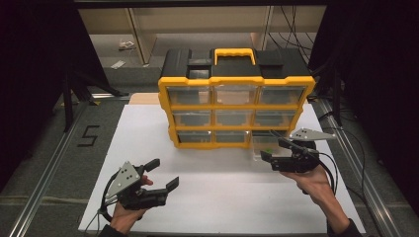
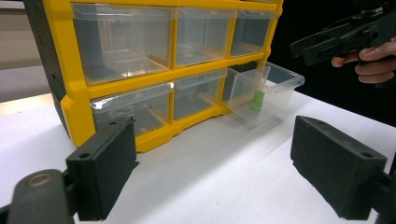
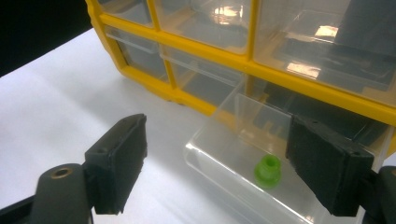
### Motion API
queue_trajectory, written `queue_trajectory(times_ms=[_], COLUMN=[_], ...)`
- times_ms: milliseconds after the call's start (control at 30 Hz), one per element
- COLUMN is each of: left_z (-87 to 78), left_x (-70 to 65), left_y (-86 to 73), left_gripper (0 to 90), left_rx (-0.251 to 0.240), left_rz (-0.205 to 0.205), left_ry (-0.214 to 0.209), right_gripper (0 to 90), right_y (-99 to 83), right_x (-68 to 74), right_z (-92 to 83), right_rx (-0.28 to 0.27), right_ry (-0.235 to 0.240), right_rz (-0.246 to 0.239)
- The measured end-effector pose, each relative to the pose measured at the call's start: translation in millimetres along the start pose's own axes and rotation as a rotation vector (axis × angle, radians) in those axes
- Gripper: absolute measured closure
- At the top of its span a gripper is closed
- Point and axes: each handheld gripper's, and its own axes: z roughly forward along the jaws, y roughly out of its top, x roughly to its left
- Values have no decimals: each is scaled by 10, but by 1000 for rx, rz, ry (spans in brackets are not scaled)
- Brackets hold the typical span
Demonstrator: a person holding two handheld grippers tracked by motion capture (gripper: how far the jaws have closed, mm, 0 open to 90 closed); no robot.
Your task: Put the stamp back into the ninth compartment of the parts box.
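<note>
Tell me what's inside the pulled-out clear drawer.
One small green piece sits on the floor of the clear drawer. The right gripper's pad covers part of its right side, so that stretch stays unseen.

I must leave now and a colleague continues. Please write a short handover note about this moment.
Left tongs: open, empty, over the white table, away from the work.
Right tongs: open, empty, above the pulled-out clear plastic drawer.
Small green plastic piece lies inside that drawer, which sits at the bottom right of the yellow-and-black drawer cabinet.
Done: piece is in the drawer.
Left, probably: push the drawer back in.
</note>
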Motion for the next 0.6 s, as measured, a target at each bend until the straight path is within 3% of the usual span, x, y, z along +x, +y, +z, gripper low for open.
queue_trajectory(times_ms=[600], left_z=[16], left_x=[6], left_y=[3], left_gripper=[145], left_rx=[-4], left_rz=[-10], left_ry=[-4], right_gripper=[214], right_y=[-110], right_x=[111], right_z=[-57], right_rx=[-30], right_ry=[19], right_rz=[2])
